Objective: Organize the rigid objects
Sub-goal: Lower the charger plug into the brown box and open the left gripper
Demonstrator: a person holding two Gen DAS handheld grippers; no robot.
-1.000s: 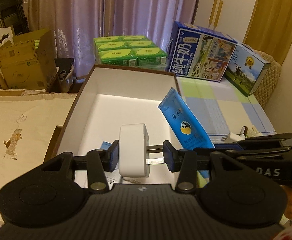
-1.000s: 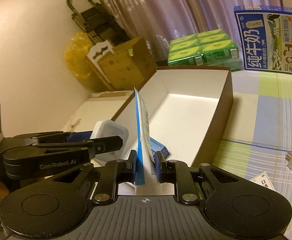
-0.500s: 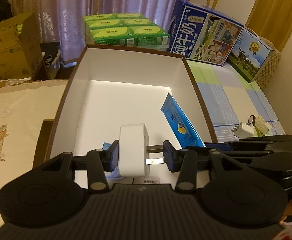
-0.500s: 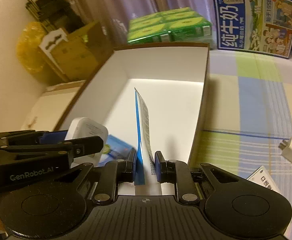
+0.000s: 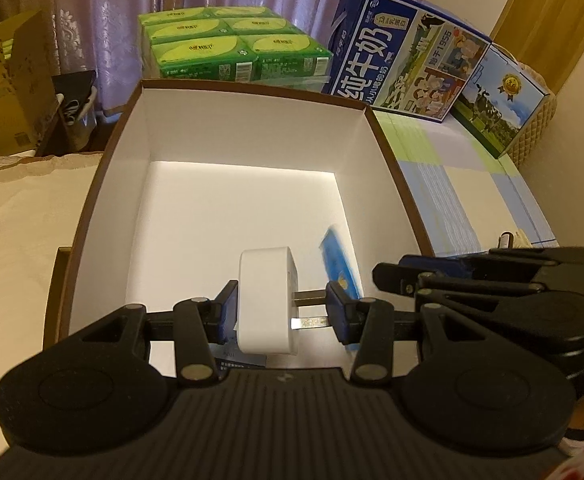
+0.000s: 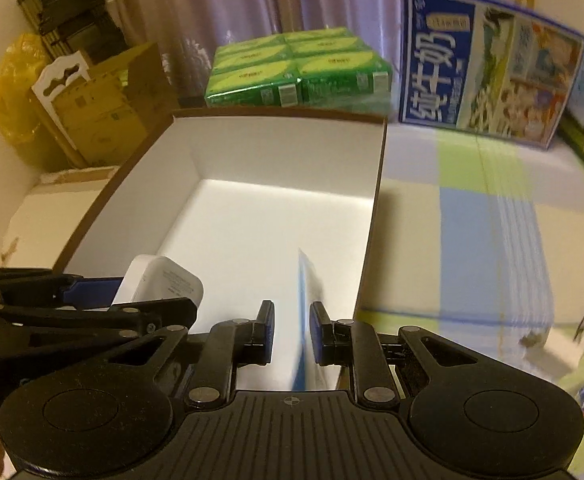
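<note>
Left wrist view shows the left gripper (image 5: 282, 308) part open, clamped across a white plug (image 5: 268, 300): 1 pad on its flat back, the other on its 2 prongs. The plug hangs over the near end of the white box (image 5: 248, 128), inside its walls. The right gripper (image 6: 290, 330) looks slightly parted in its own view, though its reading says nearly shut; a thin blue packet (image 6: 307, 320) stands on edge against the right pad, by the box's right wall. To place both well, I would lower each until it nears the floor, keep the 2 grippers from bumping, then release, plug first, packet tipped flat away from the wall.
</note>
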